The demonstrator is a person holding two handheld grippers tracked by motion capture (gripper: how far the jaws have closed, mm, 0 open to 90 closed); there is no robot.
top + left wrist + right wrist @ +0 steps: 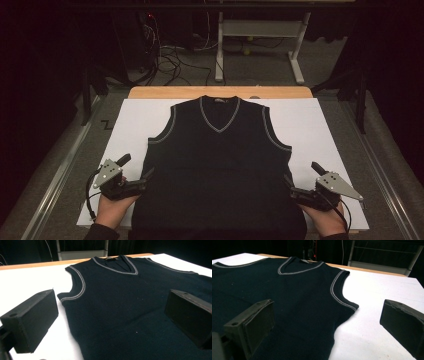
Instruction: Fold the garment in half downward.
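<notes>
In the high view, the hem of the sleeveless sweater [217,165] runs past the bottom edge of the frame and cannot be seen. Both forearms are cut off at that same edge. The neck label inside the collar is too small to read. The jaw tips of the left gripper [146,178] and of the right gripper [289,186] are dark against the dark knit, so contact with the fabric cannot be determined. The far room beyond the surface [310,135] is too dark to identify, apart from a frame stand and loose cables.

In the left gripper view, the sweater's lower body and far armhole are cut off. In the right gripper view, the right-hand jaw is cropped by the frame corner.
</notes>
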